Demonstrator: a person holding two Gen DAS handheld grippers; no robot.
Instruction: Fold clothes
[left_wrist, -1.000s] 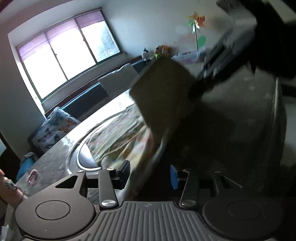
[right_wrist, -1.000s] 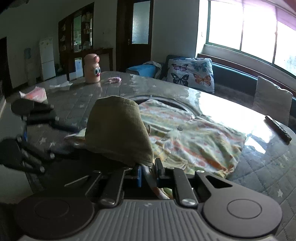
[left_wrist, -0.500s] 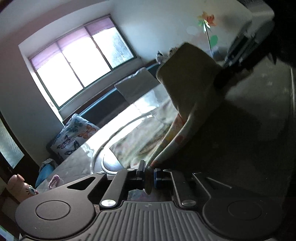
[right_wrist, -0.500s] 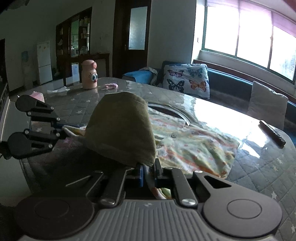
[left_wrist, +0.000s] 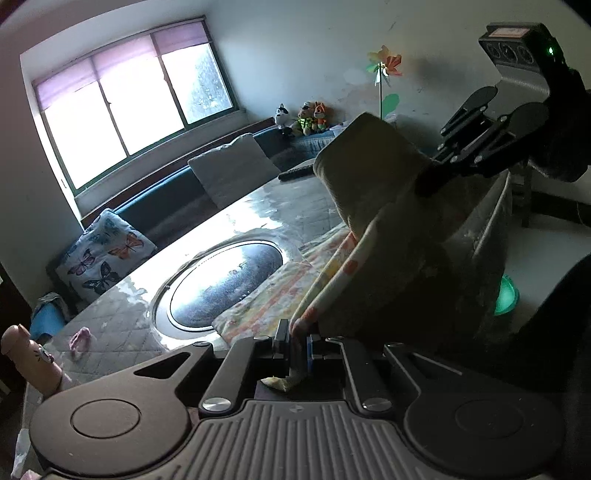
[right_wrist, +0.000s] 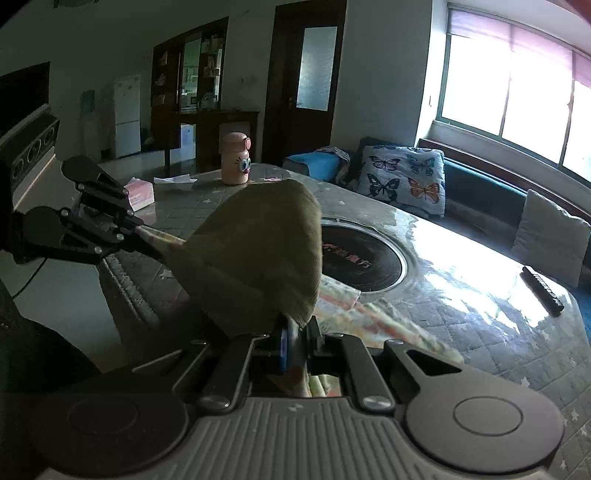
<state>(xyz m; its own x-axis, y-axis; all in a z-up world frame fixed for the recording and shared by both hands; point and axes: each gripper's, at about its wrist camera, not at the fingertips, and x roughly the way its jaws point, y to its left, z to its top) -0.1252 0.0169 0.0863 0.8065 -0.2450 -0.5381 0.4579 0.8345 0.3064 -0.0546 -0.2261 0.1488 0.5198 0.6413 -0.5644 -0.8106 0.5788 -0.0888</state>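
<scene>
Evidently both hand-held grippers (left_wrist: 295, 345) (right_wrist: 297, 343) pinch the garment (right_wrist: 258, 254), apparently blocking the table (right_wrist: 461, 258).

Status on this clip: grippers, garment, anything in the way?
Left hand-held gripper and right hand-held gripper shut on floral garment. Near edge lifted. Remote beyond, clear.

Right gripper (right_wrist: 295, 345) pinching garment (right_wrist: 258, 254), apparently lifted

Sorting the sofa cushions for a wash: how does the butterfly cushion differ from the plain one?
The butterfly cushion is white with coloured butterflies; the plain cushion is unpatterned grey-white. The butterfly cushion sits nearer the door end of the bench, the plain cushion farther along under the window. Both lean upright against the bench back.
</scene>
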